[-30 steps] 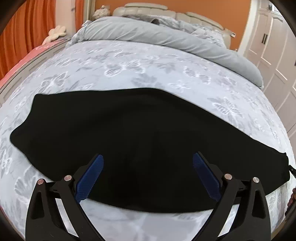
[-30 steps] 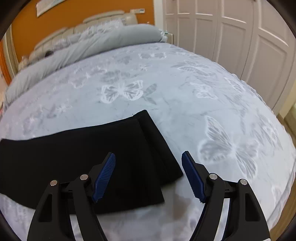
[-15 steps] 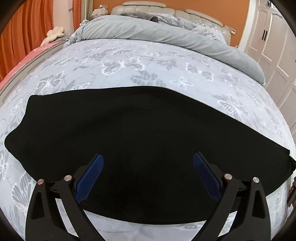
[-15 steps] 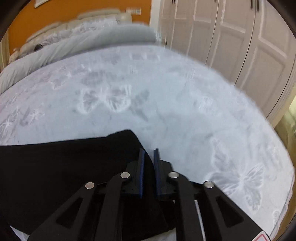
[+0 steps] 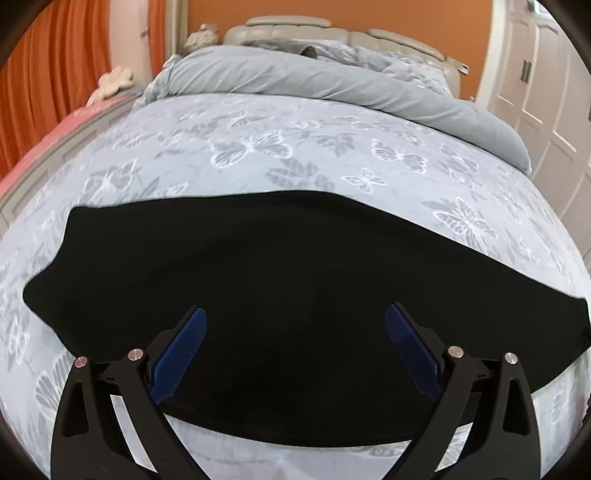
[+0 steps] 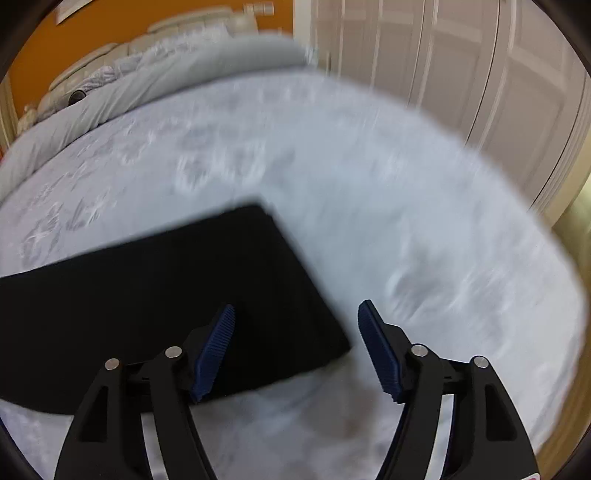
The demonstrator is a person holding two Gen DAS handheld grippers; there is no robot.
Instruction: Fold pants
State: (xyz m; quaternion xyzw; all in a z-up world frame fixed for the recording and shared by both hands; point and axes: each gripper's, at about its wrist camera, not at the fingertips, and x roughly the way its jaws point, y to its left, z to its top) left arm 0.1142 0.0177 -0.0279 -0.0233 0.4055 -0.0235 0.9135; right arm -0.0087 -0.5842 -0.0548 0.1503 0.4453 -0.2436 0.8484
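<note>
Black pants [image 5: 280, 280] lie flat, folded lengthwise, across a grey butterfly-print bed. My left gripper [image 5: 295, 343] is open and empty, hovering over the near middle of the pants. In the right wrist view the pants' right end [image 6: 192, 280] shows with a squared edge. My right gripper [image 6: 297, 343] is open and empty, above the near right corner of the pants; this view is motion-blurred.
A rolled grey duvet [image 5: 332, 81] and the headboard [image 5: 332, 33] lie at the far end of the bed. White wardrobe doors [image 6: 461, 74] stand to the right. Orange curtains [image 5: 48, 85] hang on the left. Bare bedsheet [image 6: 443, 221] spreads right of the pants.
My right gripper closed at the pants' right end half a second ago and has now opened again and drawn back. The left gripper stayed open and shifted slightly.
</note>
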